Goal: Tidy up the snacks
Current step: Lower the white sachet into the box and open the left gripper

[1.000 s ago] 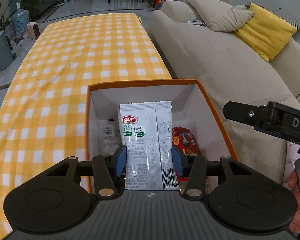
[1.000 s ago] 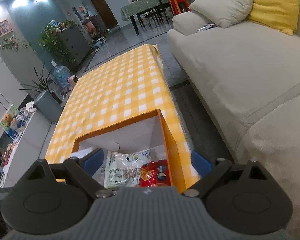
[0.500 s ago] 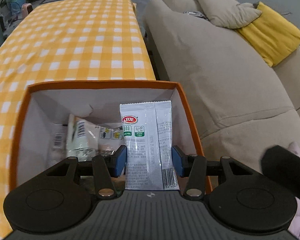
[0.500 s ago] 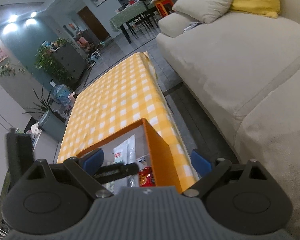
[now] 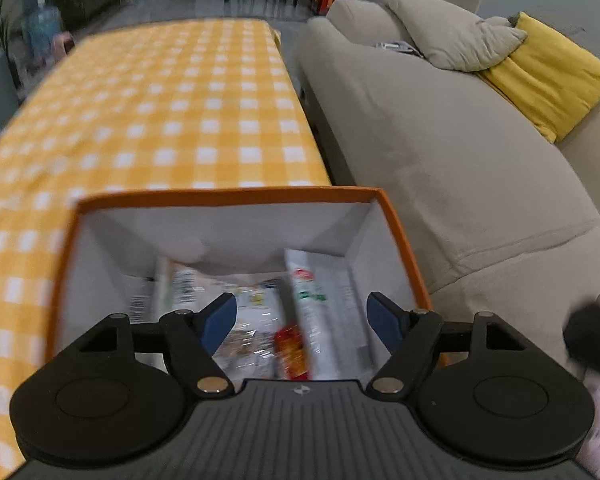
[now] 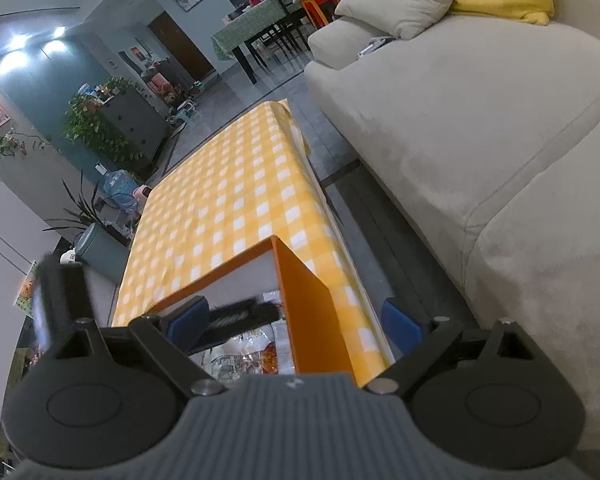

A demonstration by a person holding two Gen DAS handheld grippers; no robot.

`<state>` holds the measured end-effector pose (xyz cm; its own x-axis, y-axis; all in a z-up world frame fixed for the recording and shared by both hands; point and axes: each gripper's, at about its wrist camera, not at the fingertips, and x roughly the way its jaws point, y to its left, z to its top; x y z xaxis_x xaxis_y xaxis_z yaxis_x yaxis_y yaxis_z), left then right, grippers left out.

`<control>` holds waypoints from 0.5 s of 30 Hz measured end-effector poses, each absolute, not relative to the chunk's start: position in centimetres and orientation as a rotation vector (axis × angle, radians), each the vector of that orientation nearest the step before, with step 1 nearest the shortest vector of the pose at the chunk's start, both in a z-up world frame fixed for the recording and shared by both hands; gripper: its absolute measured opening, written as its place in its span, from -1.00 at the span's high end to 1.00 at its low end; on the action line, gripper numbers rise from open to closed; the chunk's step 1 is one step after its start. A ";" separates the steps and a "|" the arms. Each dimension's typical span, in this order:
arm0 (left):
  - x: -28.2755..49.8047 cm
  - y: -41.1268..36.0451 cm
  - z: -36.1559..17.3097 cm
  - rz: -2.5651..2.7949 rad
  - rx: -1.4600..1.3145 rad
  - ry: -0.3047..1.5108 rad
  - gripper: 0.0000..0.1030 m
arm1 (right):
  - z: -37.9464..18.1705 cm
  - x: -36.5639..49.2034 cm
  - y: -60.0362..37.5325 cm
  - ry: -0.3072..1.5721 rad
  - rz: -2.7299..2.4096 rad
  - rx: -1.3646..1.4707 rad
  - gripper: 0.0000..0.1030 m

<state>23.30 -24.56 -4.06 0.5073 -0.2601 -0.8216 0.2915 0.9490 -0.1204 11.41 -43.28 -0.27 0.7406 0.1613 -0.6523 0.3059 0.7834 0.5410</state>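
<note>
Left tongs (image 5: pixel 301 316) spread wide, blue pads (image 5: pixel 219 317) apart with nothing between them, poised above the open orange box (image 5: pixel 228 197) in the lower centre of the left wrist view. Below the pads, inside the white-lined box, a grey-white packet (image 5: pixel 320 312) lying along the right wall, loose and blurred, with a red packet (image 5: pixel 290 350) just left of it and pale printed packets (image 5: pixel 180 292) toward the left wall. At the right edge of that view, a dark blurred shape, not identifiable.

Right tongs (image 6: pixel 296 322) likewise spread apart and empty, straddling the right wall of the orange box (image 6: pixel 304 300) at lower centre of the right wrist view: one pad over the box interior, the other outside over the surface edge. Between them, part of the left tool's dark finger over the box, and beneath it a few snack packets (image 6: pixel 244 350) in white and red.

Box standing at the near end of the yellow-and-white checked surface (image 5: pixel 172 112), close to its right edge. Beige sofa (image 5: pixel 440 152) filling the right half of both views, with a grey cushion (image 5: pixel 448 36) and a yellow cushion (image 5: pixel 548 72) at upper right. Potted plants (image 6: pixel 100 128) and a dining table at upper left and top centre of the right wrist view.
</note>
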 end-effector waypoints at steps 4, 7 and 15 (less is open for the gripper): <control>19.9 -22.9 -1.4 -0.320 0.132 0.887 -0.74 | 1.0 11.1 -42.4 0.769 -0.081 0.588 -0.78; 17.0 -21.1 0.7 -0.258 0.186 0.805 -0.75 | 1.8 10.4 -41.2 0.790 -0.105 0.541 -0.84; 11.1 -15.4 4.1 -0.110 0.205 0.787 -0.75 | 3.2 8.6 -35.2 0.936 -0.141 0.308 -0.94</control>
